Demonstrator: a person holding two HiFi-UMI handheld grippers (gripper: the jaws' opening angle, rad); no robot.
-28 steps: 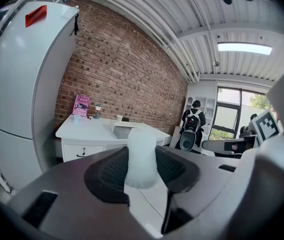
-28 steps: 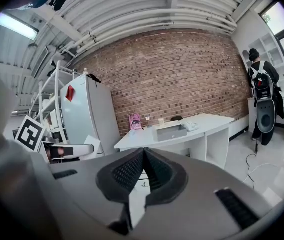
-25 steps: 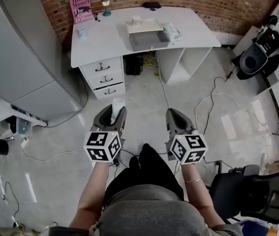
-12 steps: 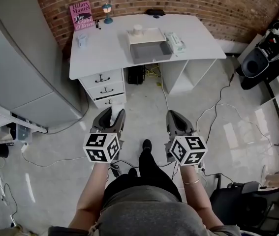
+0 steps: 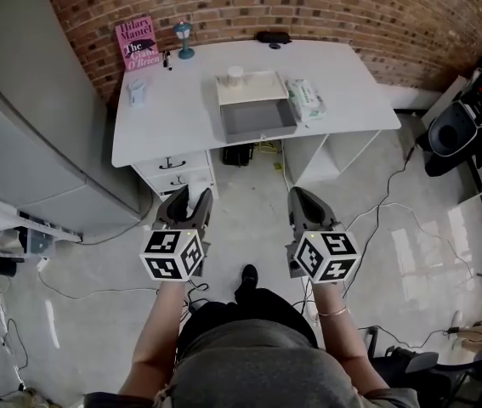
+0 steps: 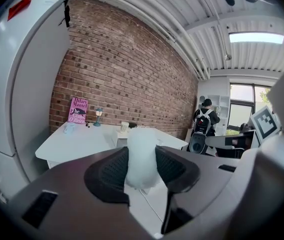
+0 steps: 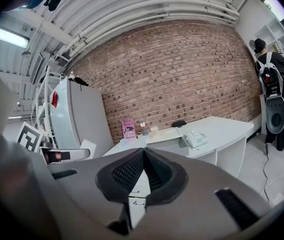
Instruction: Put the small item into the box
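A white fluffy small item (image 6: 142,146) sits between the pads of my left gripper (image 6: 143,170), which is shut on it. In the head view that gripper (image 5: 184,197) is held over the floor in front of the desk's drawers (image 5: 175,167). My right gripper (image 5: 302,199) is level with it to the right; its jaws (image 7: 143,154) meet at the tips with nothing between them. The open grey box (image 5: 258,118), with its pale lid (image 5: 251,86) standing up behind it, rests on the white desk (image 5: 172,109) ahead of both grippers.
On the desk are a pink book (image 5: 136,42), a small lamp (image 5: 182,38), a cup (image 5: 235,75) and a tissue pack (image 5: 306,99). A tall grey cabinet (image 5: 15,117) stands left. Cables (image 5: 377,206) trail on the floor. A black bag (image 5: 466,126) is at right.
Both grippers have been carried forward toward the desk, which now lies closer and lower in the head view. The white item stays in the left gripper.
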